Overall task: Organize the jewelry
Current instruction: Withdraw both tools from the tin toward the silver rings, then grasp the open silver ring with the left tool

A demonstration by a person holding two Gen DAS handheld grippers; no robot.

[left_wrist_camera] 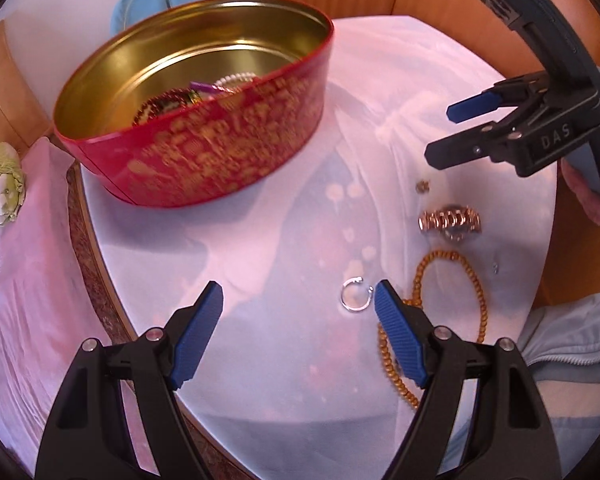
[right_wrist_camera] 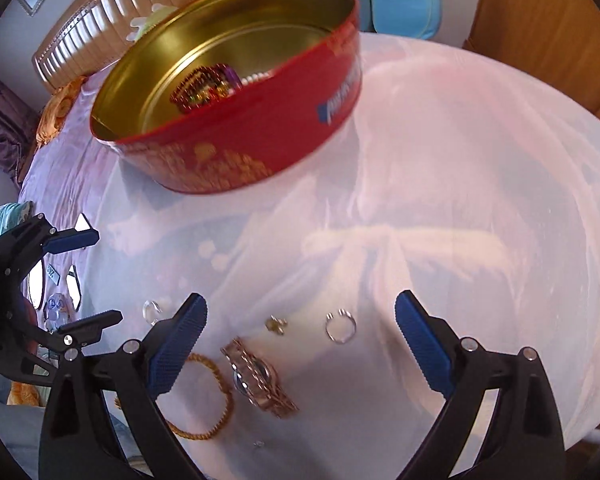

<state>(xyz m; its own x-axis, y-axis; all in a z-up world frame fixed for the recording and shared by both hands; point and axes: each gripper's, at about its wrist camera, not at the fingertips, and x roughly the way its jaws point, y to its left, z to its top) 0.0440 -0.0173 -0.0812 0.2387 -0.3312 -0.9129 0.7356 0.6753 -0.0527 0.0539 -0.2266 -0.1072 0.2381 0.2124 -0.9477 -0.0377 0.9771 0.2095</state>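
Red tin (right_wrist_camera: pixel 236 152), one watch (right_wrist_camera: pixel 256 376), two rings (right_wrist_camera: pixel 340 330), one bead bracelet (right_wrist_camera: pixel 216 400)

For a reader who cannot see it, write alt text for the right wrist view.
An open right gripper hovers over a white-covered table above a gold watch, silver ring and gold beaded bracelet. Behind stands an open red tin holding jewelry.

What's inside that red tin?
The red tin holds a dark beaded bracelet, a string of white beads and something purple. Its near wall hides the rest of the floor.
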